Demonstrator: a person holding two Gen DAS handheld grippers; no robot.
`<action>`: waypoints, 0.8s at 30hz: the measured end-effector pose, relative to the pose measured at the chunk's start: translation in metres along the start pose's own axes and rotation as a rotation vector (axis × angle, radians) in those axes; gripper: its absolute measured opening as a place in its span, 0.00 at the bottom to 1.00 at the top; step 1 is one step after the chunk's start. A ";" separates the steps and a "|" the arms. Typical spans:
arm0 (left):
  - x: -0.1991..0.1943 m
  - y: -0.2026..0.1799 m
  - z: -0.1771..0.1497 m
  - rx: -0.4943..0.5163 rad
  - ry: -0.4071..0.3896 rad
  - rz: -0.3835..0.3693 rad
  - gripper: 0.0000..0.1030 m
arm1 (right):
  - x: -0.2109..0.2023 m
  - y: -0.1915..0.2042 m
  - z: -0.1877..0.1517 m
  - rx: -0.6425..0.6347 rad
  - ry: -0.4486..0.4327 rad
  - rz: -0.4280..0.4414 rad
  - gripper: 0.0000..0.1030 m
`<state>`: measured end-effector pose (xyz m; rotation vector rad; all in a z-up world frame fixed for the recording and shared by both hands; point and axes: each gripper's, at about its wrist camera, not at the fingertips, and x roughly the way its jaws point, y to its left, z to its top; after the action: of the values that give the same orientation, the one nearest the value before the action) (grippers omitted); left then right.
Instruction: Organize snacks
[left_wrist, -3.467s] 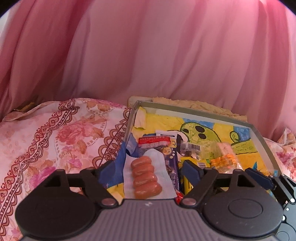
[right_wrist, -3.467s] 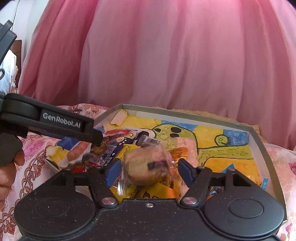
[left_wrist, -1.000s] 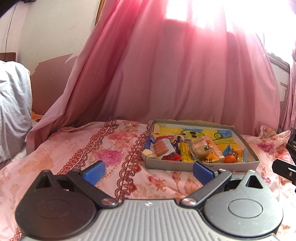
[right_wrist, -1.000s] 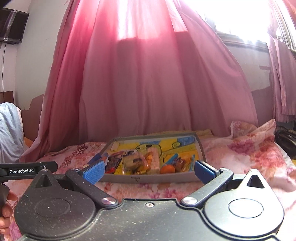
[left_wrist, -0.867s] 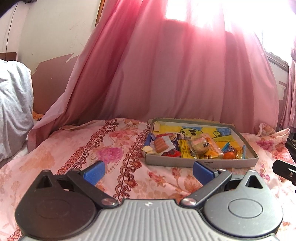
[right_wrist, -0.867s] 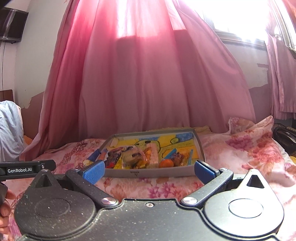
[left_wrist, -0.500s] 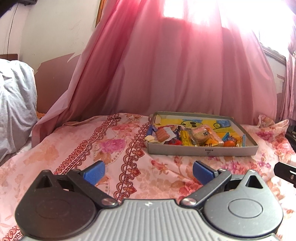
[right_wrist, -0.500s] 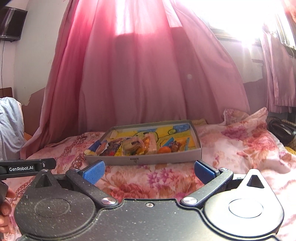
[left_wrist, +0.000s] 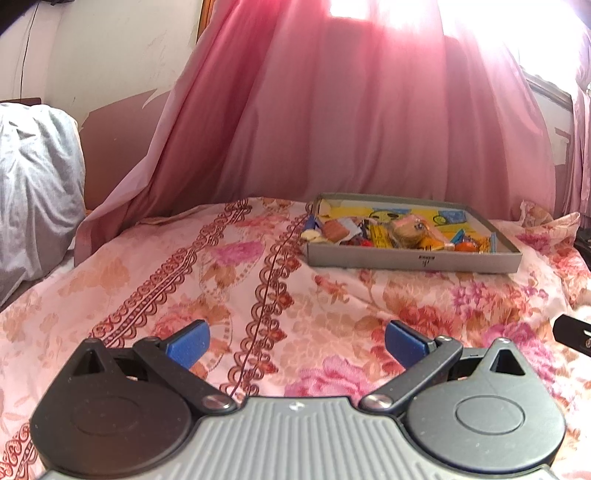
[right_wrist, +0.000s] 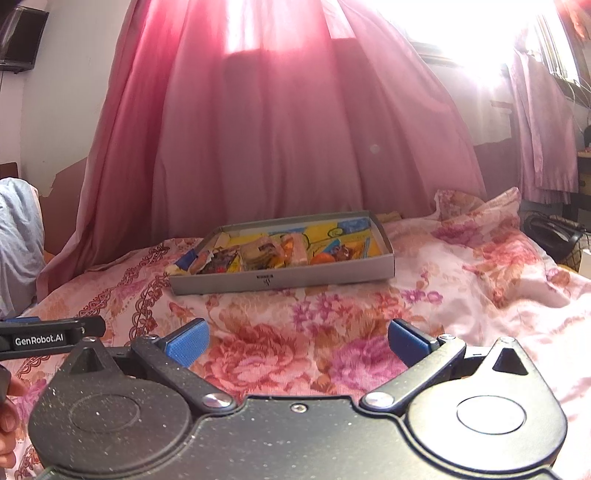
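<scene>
I can read "GenRobot.AI" in white letters on my left gripper (right_wrist: 48, 338). The small dark mark on the box's (right_wrist: 284, 282) front wall is too tiny to read.

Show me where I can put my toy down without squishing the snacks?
The floral bedspread between the grey box and both open grippers, left gripper and right gripper, is bare. Inside the box, the near half is crowded with snacks; only its far yellow floor shows.

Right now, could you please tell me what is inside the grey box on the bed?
The grey box holds wrapped snacks lying over a yellow cartoon lining. Its near wall hides whatever sits low at the front.
</scene>
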<state>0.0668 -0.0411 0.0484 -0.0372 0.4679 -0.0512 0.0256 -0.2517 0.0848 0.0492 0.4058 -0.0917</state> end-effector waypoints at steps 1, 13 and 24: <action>0.000 0.001 -0.002 0.000 0.007 -0.002 1.00 | 0.000 0.000 -0.002 0.002 0.004 -0.001 0.99; -0.006 0.009 -0.017 -0.003 0.026 -0.002 1.00 | -0.007 0.004 -0.015 0.004 0.039 0.005 0.99; -0.005 0.012 -0.028 0.007 0.056 -0.002 1.00 | -0.005 0.008 -0.027 0.001 0.075 0.020 0.99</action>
<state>0.0499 -0.0299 0.0249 -0.0292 0.5237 -0.0556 0.0118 -0.2415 0.0623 0.0583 0.4802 -0.0700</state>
